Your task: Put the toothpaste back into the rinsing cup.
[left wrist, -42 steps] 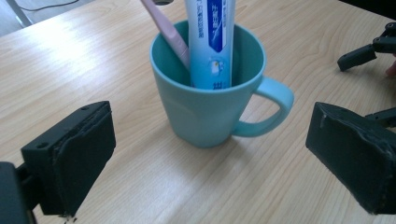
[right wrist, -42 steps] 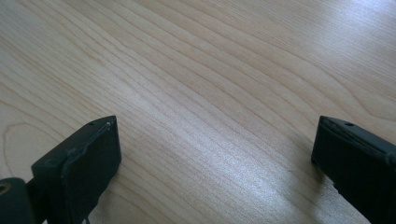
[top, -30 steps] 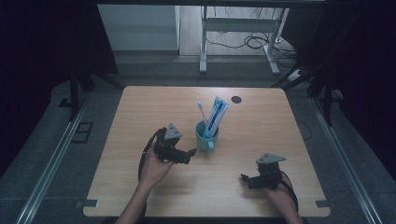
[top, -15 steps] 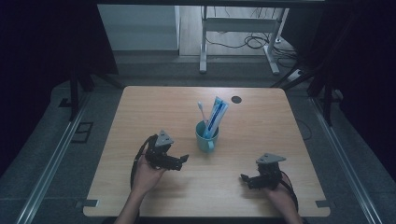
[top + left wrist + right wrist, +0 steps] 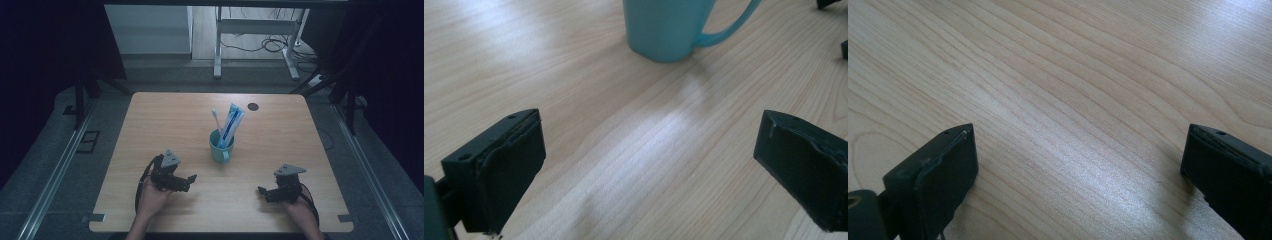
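From above we see the teal mug (image 5: 220, 145) mid-table (image 5: 150, 125), holding a toothbrush (image 5: 215, 118) and tube (image 5: 232, 123), with the left gripper (image 5: 190, 180) and right gripper (image 5: 261, 191) near the front edge, while each gripper view shows jaws wide apart over bare wood, the left facing the mug.

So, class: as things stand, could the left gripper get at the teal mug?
Probably yes. The left gripper has its jaws wide apart and points toward the teal mug, with bare table between them. The toothbrush and toothpaste tube stand inside the mug, not in the path.
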Available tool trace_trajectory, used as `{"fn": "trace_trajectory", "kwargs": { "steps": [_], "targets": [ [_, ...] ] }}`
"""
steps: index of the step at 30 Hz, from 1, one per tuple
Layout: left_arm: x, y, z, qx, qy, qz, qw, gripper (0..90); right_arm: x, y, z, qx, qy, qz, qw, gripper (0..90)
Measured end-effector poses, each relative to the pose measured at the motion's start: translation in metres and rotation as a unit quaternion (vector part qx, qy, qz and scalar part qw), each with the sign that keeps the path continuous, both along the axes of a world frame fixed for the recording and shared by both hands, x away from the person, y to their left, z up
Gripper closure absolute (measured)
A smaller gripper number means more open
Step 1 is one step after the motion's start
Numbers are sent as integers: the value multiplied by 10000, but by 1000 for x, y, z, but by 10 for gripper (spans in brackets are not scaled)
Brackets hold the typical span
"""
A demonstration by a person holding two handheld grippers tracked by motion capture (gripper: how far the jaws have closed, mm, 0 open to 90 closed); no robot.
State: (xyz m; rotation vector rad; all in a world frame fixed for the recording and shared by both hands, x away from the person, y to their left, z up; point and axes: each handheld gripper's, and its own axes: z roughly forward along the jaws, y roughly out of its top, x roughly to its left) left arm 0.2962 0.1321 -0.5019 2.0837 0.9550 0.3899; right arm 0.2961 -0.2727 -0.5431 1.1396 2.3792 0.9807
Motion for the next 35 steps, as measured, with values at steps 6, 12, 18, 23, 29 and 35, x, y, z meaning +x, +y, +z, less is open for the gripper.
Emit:
{"fn": "trace_trajectory", "kwargs": {
  "steps": [6, 12, 18, 23, 29, 35],
  "targets": [
    [-4, 2, -11, 68, 74, 47, 9999, 6, 0, 0, 0, 1, 0, -7, 10000, 17],
    [-7, 2, -24, 113, 196, 60, 9997, 6, 0, 0, 0, 1, -15, 2, 10000, 17],
    [-7, 2, -34, 209, 326, 84, 9992, 3, 0, 0, 0, 2, -14, 0, 10000, 17],
    [-7, -2, -42, 377, 468, 75, 9982, 1, 0, 0, 0, 2, -14, 1, 10000, 17],
    [-7, -6, -43, 585, 505, 58, 9970, 0, 0, 0, 0, 1, -15, 1, 10000, 17],
    [-7, -7, -43, 592, 507, 63, 9969, 0, 0, 0, 0, 3, -15, 1, 10000, 17]
  ]
}}
